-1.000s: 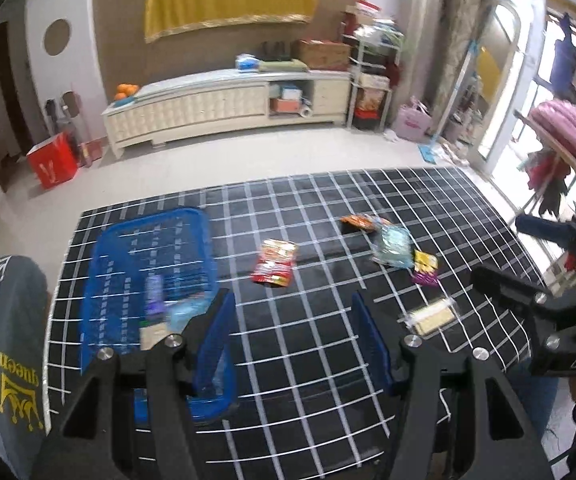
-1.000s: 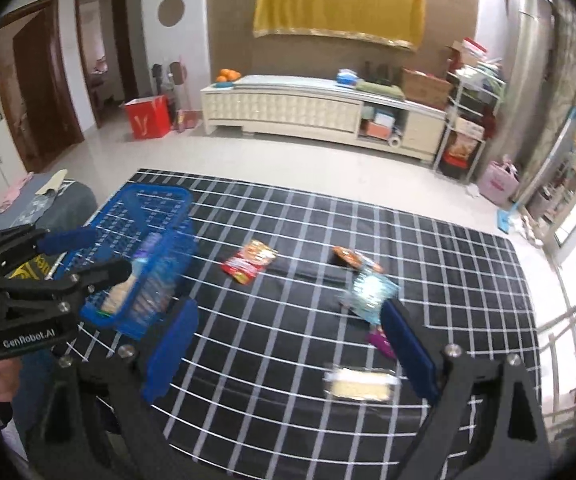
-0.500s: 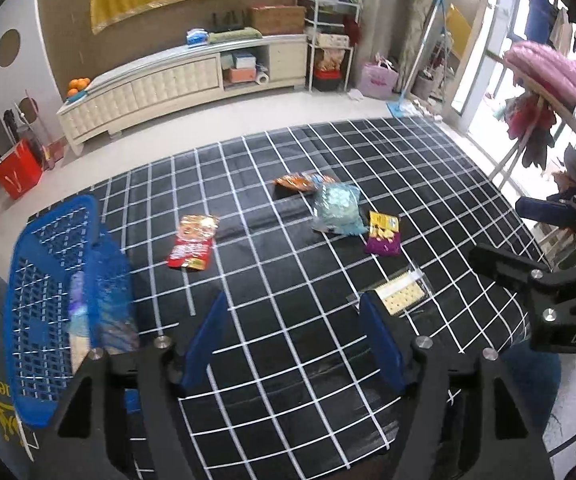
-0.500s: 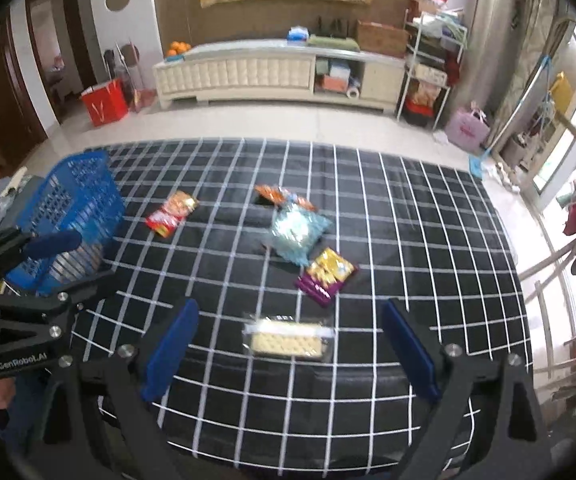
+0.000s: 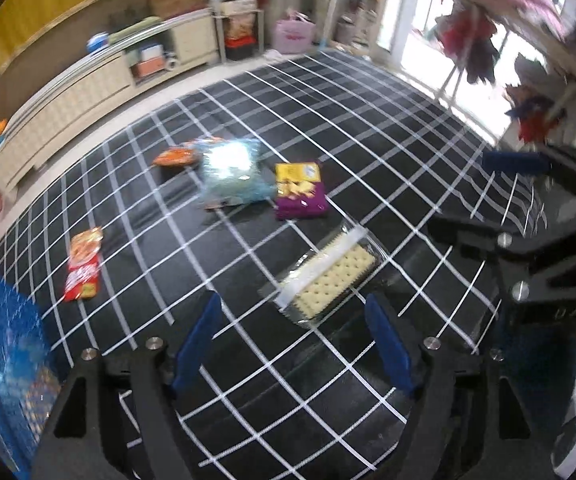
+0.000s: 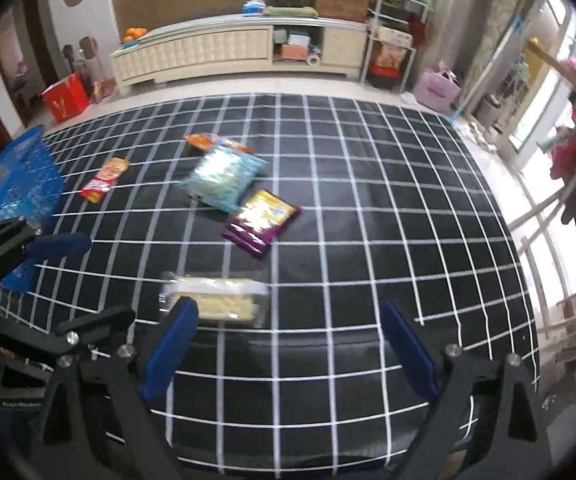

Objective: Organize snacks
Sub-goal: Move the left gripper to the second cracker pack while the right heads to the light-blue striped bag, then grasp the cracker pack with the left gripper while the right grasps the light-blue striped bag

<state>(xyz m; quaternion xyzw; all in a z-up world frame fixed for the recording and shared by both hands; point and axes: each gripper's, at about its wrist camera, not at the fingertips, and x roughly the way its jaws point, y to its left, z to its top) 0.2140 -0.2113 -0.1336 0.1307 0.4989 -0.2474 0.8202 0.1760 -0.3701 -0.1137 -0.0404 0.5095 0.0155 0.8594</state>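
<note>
The cracker pack (image 5: 328, 276) lies flat on the checked bench (image 5: 368, 128), just ahead of the left tongs (image 5: 294, 336), whose jaws have just been spreading, nothing between them. The right tongs (image 6: 288, 344) gape empty beside it.

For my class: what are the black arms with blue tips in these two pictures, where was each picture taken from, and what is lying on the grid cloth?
They are two hand-held pincers, each carrying its own camera looking along its fingers. The left gripper and right gripper are both open and hold nothing; the left one's jaws have just been opening. On the black cloth with white grid lines lie a clear cracker pack, a purple-and-yellow packet, a pale blue bag, an orange packet and a red packet. A blue plastic basket sits at the left.
</note>
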